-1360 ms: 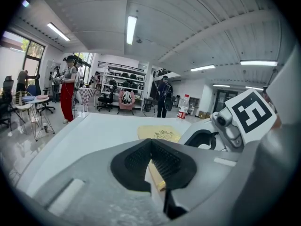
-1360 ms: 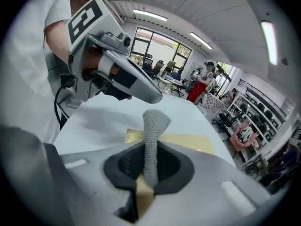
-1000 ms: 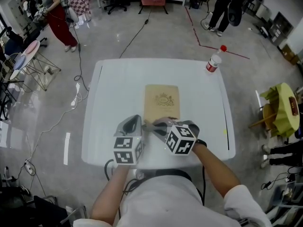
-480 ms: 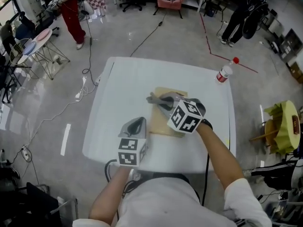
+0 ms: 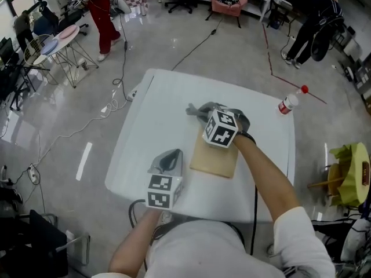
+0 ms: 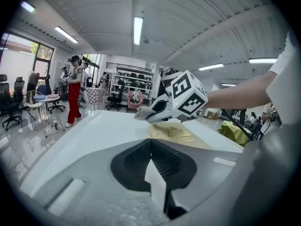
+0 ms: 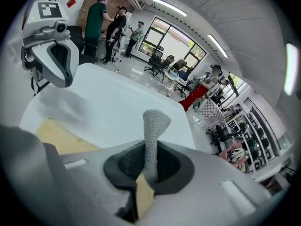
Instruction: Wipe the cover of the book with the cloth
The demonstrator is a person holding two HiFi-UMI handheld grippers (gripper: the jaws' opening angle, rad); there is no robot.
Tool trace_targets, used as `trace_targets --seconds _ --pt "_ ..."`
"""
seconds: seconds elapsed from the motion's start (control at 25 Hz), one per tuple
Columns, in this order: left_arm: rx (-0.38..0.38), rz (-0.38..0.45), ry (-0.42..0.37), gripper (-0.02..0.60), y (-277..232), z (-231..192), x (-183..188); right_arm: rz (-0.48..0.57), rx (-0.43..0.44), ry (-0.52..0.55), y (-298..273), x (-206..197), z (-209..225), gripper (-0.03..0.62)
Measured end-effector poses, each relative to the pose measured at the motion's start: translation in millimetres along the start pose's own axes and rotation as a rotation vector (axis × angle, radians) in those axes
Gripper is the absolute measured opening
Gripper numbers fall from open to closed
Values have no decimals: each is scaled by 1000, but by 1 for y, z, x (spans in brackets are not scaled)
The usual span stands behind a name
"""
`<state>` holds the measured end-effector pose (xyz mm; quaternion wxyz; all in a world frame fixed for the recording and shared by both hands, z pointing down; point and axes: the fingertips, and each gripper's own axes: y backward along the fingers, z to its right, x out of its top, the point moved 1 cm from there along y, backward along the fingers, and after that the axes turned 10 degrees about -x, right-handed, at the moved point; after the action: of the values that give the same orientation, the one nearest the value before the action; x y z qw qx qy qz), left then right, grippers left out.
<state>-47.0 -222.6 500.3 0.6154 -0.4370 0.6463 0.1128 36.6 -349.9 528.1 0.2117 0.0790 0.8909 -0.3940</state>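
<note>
A tan book (image 5: pixel 215 158) with a gold emblem lies flat on the white table (image 5: pixel 151 114). My right gripper (image 5: pixel 202 113) is over the book's far end, shut on a grey cloth (image 5: pixel 193 109) whose free end sticks out past the jaws to the far left. In the right gripper view the cloth (image 7: pixel 151 126) stands pinched between the pads, with the book (image 7: pixel 61 138) below. My left gripper (image 5: pixel 168 155) hovers at the book's near left corner, shut and holding nothing. The left gripper view shows the book (image 6: pixel 176 134) ahead, under the right gripper (image 6: pixel 151 113).
A plastic bottle with a red cap (image 5: pixel 288 104) stands at the table's far right corner. People, office chairs and a folding rack occupy the floor beyond. A yellow stool (image 5: pixel 349 172) is to the right, and cables run on the floor at left.
My right gripper has carried the cloth along the cover from the book's near end to its far end. The left gripper has stayed near the front left corner.
</note>
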Motion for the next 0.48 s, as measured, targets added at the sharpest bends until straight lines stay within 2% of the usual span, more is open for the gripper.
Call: trace_targets --seconds 0.24,0.48 --pt "32 0 11 6 4 -11 -4 -41 54 88 -31 -3 -10 31" --pt "53 2 23 6 10 -21 -6 -43 111 142 -34 4 -26 31"
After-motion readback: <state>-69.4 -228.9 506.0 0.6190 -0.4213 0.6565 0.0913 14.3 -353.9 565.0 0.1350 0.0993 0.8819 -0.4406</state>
